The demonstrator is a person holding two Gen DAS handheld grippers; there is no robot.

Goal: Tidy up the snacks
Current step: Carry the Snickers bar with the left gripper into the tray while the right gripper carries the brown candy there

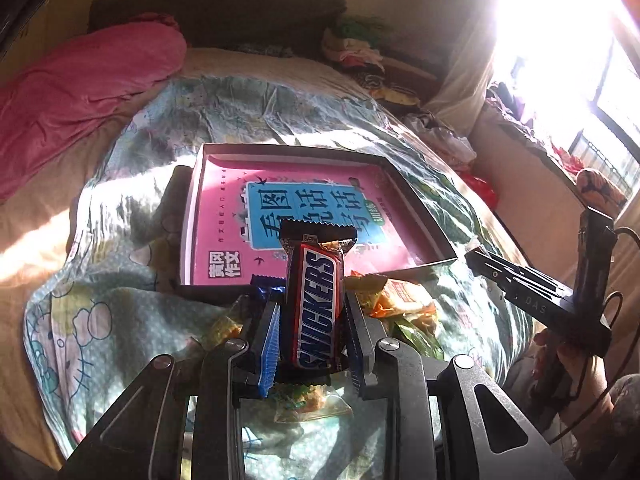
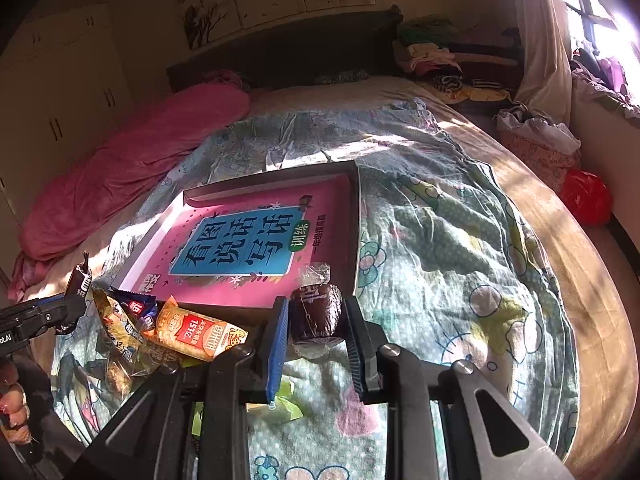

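Both grippers are pinching snacks just short of the pink tray, left gripper on the Snickers bar, right gripper on a dark wrapped cake, and honestly either slick wrapper could slide out onto the quilt before clearing the tray's near wall.

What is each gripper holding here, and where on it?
Left gripper: Snickers bar, fingers on its long sides. Right gripper: dark wrapped snack, gripped across its sides.
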